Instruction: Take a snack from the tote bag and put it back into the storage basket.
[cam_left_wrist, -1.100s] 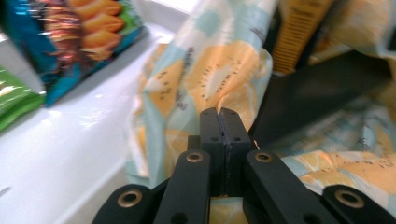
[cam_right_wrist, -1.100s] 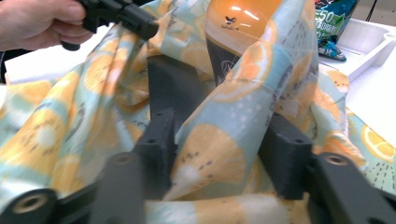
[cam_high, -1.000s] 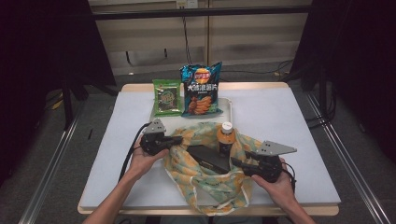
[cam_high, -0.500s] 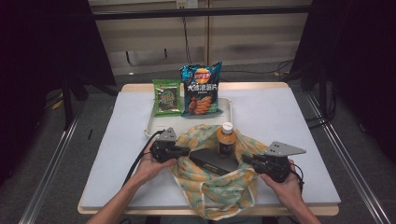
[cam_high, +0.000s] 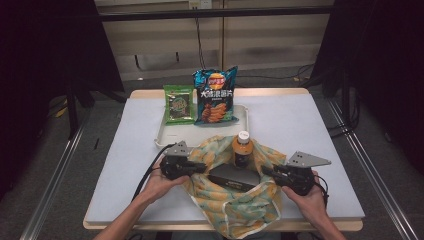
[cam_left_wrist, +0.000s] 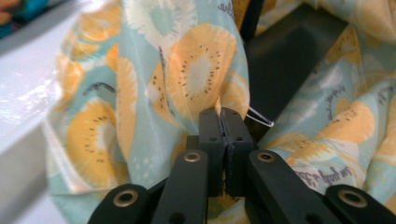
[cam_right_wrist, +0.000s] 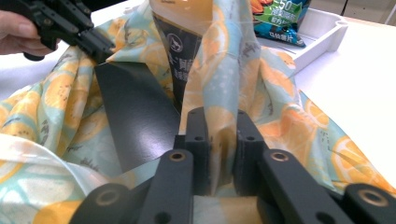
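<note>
On the white table (cam_high: 310, 125), both hands low, jaws clamped on opposite bag (cam_high: 240, 210) edges.

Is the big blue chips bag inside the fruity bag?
No, the blue chips bag stands on the white tray behind the fruit-print bag, which holds a bottle and a black box.

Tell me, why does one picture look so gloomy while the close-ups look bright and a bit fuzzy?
High view: light falls on the white table while the room around it stays dark. Left gripper view: the fruit-print cloth bag is soft and blurred close up, with glare on the white surface at left. Right gripper view: the dark flat box carries a dull sheen, and the chip bag behind is blurry.
</note>
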